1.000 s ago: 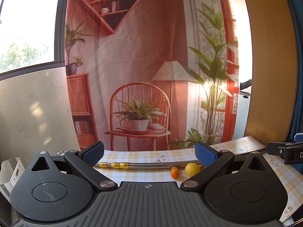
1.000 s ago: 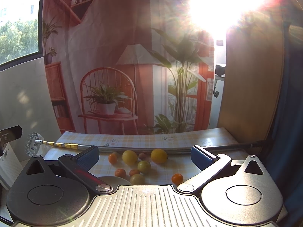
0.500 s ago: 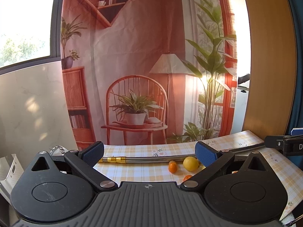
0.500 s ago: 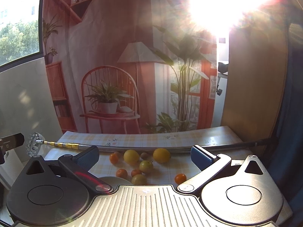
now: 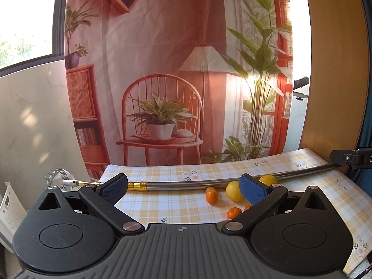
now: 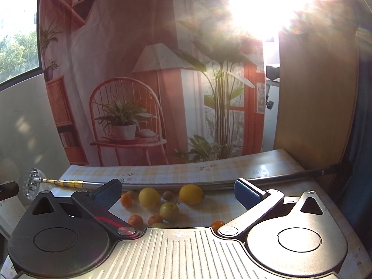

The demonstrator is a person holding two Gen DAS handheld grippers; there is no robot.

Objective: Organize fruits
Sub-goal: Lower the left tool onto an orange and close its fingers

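Observation:
Loose fruit lies on the yellow checked tablecloth (image 5: pixel 176 197). The left wrist view has a lemon (image 5: pixel 234 190), a small orange (image 5: pixel 211 196) and another orange (image 5: pixel 234 212) ahead and to the right of my open left gripper (image 5: pixel 183 187). Its right fingertip (image 5: pixel 252 189) partly hides a second lemon (image 5: pixel 268 179). In the right wrist view my right gripper (image 6: pixel 177 191) is open and empty above two lemons (image 6: pixel 149 197) (image 6: pixel 191 194), a green fruit (image 6: pixel 169 211), a small brown fruit (image 6: pixel 167 194) and several small oranges (image 6: pixel 135 220).
A long metal rod (image 5: pixel 186 183) with a gold section and a sparkly end (image 6: pixel 31 183) lies across the table behind the fruit. A printed backdrop (image 5: pixel 162 69) hangs behind it. A white perforated bin (image 5: pixel 9 207) stands at the left. Sun glare (image 6: pixel 274 0) washes out the right wrist view.
Both grippers have moved forward over the table, so the fruit appears nearer and lower in each view. The left view has swung a little, showing more fruit. Both stay open.

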